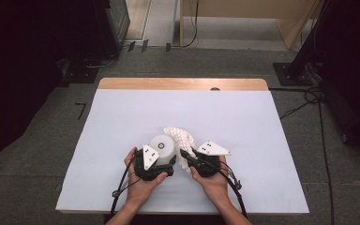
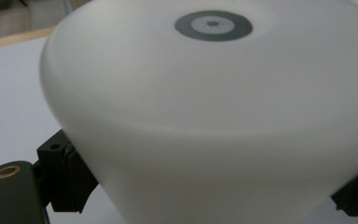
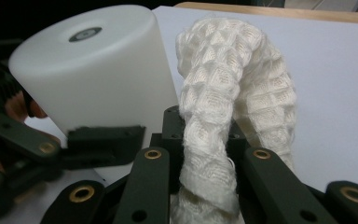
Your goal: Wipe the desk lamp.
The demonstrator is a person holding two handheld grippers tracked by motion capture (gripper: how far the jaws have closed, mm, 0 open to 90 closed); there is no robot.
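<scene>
1 white cylinder [image 1: 163, 146], 1 waffle cloth [image 1: 180, 137]

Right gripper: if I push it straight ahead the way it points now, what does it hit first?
Probably the white waffle cloth that the right gripper already pinches, draped ahead of its jaws. The white cylinder stands just left of that line; depth is unclear.

The surface [image 1: 122, 122] wears a pale sheet, with a strip of bare wood [image 1: 183, 84] along its far edge. Grey floor [image 1: 37, 154] surrounds it, where a black cable [image 1: 326, 154] trails on the right. Beyond stands a light wooden panel [image 1: 243, 11].
</scene>
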